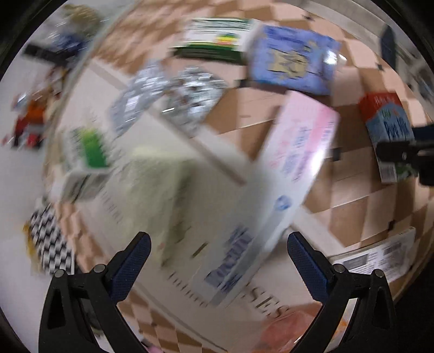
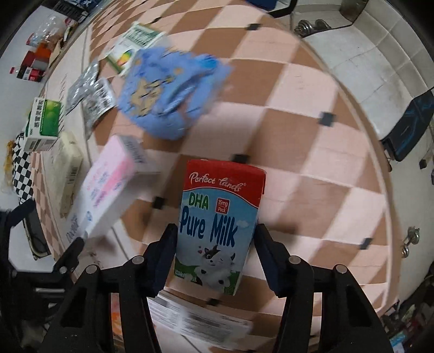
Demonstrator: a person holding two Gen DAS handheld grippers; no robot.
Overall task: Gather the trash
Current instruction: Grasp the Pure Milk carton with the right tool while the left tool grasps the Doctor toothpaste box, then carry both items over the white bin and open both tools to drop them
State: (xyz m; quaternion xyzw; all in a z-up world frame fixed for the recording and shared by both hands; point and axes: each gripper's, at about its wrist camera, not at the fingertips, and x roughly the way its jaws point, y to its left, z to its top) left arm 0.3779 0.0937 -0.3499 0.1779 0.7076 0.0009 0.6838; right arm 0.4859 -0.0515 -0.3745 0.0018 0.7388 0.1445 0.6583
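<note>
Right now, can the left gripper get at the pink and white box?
Probably yes. The left gripper is open, and the pink and white box lies just ahead of its fingers with nothing over it, though the view is blurred.

Checkered brown-and-pink cloth [image 2: 298, 114] covers the table. White tiled floor [image 2: 366, 65] lies beyond its far right edge. A dark case with blue markings [image 2: 409, 130] stands on the floor, right. Dumbbells [image 2: 312, 25] lie far.
</note>
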